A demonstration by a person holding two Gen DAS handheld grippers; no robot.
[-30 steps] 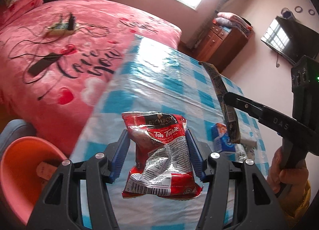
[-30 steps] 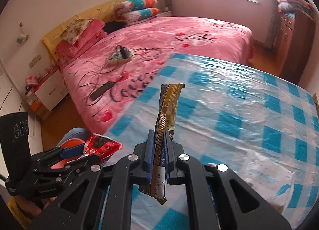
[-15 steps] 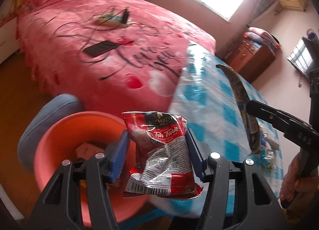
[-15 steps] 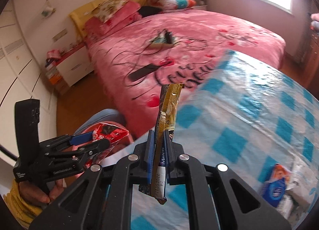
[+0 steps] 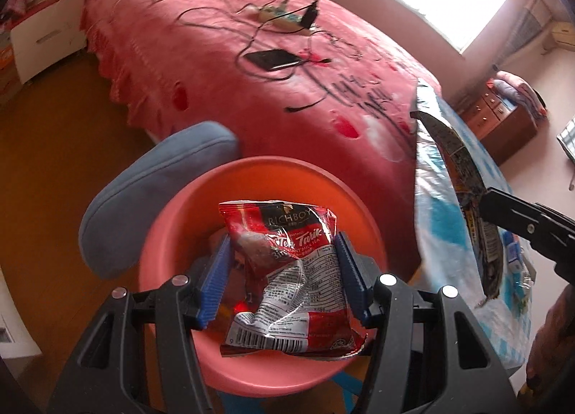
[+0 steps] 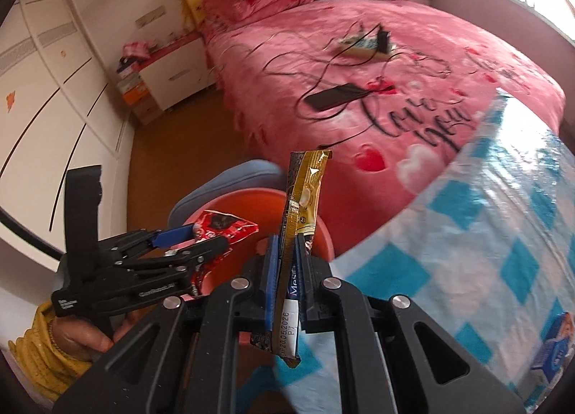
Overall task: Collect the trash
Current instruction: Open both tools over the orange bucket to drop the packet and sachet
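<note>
My left gripper point(image 5: 282, 263) is shut on a red Teh Tarik packet point(image 5: 287, 270), held right above the orange bin point(image 5: 172, 234). In the right wrist view the same gripper point(image 6: 201, 240) hangs over the bin point(image 6: 248, 200) with the red packet point(image 6: 224, 225) sticking out. My right gripper point(image 6: 287, 266) is shut on a thin gold and black sachet point(image 6: 303, 220), upright, close to the bin's near rim. From the left wrist view that sachet point(image 5: 463, 170) shows at the right, over the table edge.
A table with a blue and white checked cloth point(image 6: 503, 234) stands right of the bin, with a small blue carton point(image 6: 553, 349) on it. A blue-grey stool point(image 5: 151, 184) sits behind the bin. The pink bed point(image 5: 251, 65) carries a phone and cables.
Both grippers have swung left off the checked table toward the floor side. The orange bin has come from the lower left corner to directly under the red packet. Both grips are unchanged.
</note>
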